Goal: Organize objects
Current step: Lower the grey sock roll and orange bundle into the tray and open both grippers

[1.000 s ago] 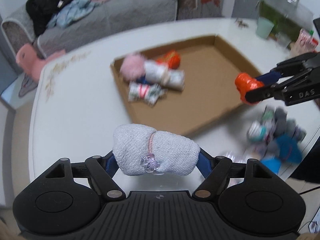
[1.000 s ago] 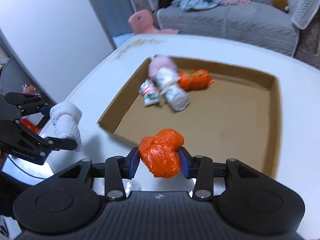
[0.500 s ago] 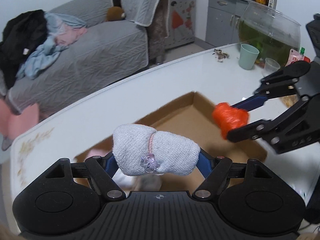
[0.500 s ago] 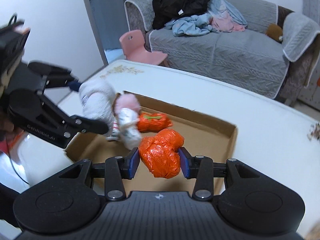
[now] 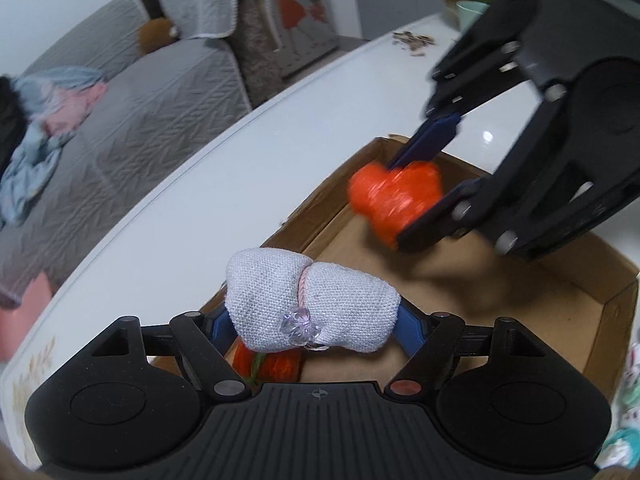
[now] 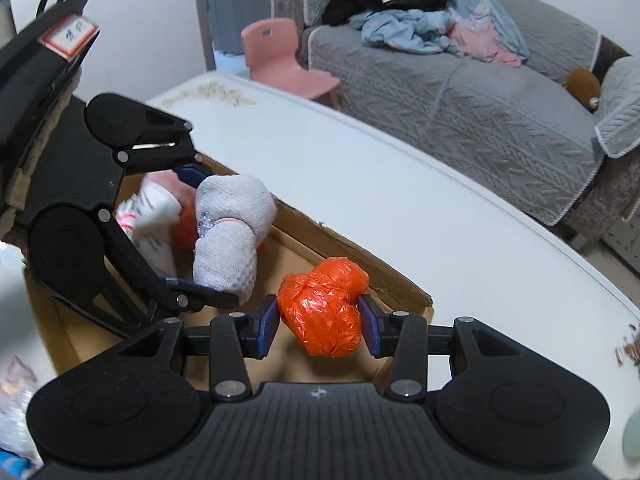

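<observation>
Two grippers, each loaded, poised over the cardboard tray (image 6: pixel 352 246). Left gripper (image 5: pixel 312 322) clamped end to end on a rolled grey-white knit cloth (image 5: pixel 310 308), cinched at the waist by a pink band with a clear bead; right gripper (image 6: pixel 318 322) pinched across a knotted orange plastic bag (image 6: pixel 322 312). Both bundles held above the tray floor, not yet resting. Beneath the left load, another orange bundle (image 5: pixel 268 364) and patterned rolled cloths (image 6: pixel 148 216) already lying in the tray's corner. Probably light and squashy, both; the plastic likely slick and crinkly, best gripped across its bulk, the cloth roll beside its band. Beyond, white table (image 6: pixel 400 200), grey sofa (image 6: pixel 460 100).
</observation>
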Tool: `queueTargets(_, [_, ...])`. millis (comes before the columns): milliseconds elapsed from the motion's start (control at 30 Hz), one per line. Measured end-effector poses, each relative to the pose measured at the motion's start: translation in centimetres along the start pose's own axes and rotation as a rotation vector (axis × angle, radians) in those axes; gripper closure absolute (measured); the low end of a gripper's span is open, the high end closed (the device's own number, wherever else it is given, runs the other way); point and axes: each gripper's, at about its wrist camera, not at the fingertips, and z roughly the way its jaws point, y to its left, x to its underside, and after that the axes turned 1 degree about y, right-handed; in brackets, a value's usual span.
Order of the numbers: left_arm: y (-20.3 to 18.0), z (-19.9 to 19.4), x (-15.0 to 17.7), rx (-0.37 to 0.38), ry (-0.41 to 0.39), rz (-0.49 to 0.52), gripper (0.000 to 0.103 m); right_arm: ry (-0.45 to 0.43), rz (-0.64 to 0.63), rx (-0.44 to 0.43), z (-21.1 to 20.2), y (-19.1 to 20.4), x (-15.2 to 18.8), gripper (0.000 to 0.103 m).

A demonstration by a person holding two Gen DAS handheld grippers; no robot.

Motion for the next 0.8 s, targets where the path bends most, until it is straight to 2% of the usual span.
queueTargets(67, [-0.1, 0.5, -0.1, 0.015, -0.003, 0.016, 0.022, 0.023, -0.048, -0.001, 1.4, 0.3, -0.3, 0.063])
queueTargets(367, [-0.8, 1.8, 0.5, 0.045, 0.008, 0.062, 0.019, 0.084, -0.177, 0.005, 2.9, 0.8, -0.3, 0.063])
queueTargets(567, [-0.5, 2.1, 0.2, 0.046, 0.012, 0.071, 0.015, 0.095, -0.192, 0.009, 2.7, 1.0, 0.2, 0.062])
queueTargets(800, [-0.7, 1.5, -0.1, 0.039, 0.016, 0.083, 0.014, 0.102, -0.189, 0.009, 2.0, 1.0, 0.7, 0.059])
